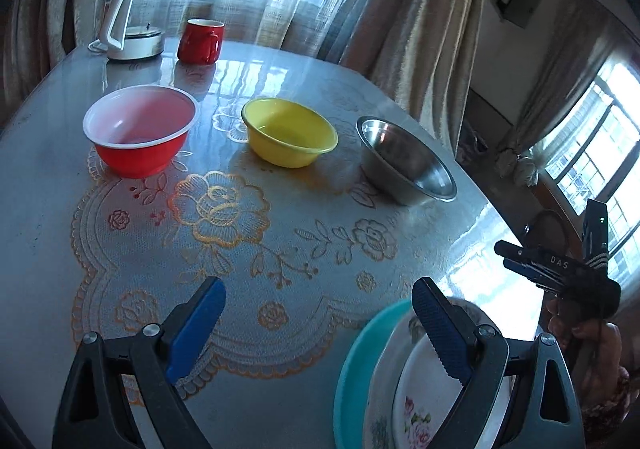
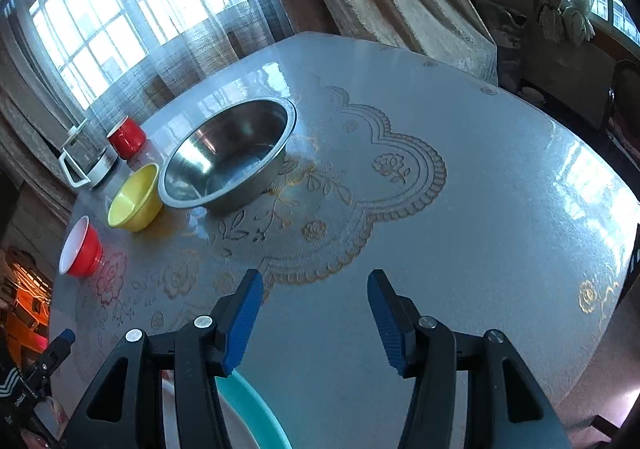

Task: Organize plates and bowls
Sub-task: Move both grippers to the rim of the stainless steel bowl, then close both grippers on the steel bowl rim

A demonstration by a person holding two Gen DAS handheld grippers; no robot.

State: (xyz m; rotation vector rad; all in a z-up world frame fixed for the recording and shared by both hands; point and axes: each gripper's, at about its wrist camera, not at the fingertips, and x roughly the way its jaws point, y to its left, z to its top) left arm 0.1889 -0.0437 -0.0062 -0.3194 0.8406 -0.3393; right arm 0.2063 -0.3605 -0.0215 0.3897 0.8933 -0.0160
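Observation:
My left gripper stands open over the table with nothing between its fingers; its right finger hangs above a stack of plates at the near edge. A white floral plate tops that stack and a teal plate lies at the bottom. A red bowl, a yellow bowl and a steel bowl sit in a row further back. My right gripper is open too, over bare tablecloth, the teal plate just under its left finger and the steel bowl ahead.
A red mug and a glass pot with a white handle stand at the far corner by the curtains. The table carries a shiny floral cover. A hand holds my right gripper off the table's right edge.

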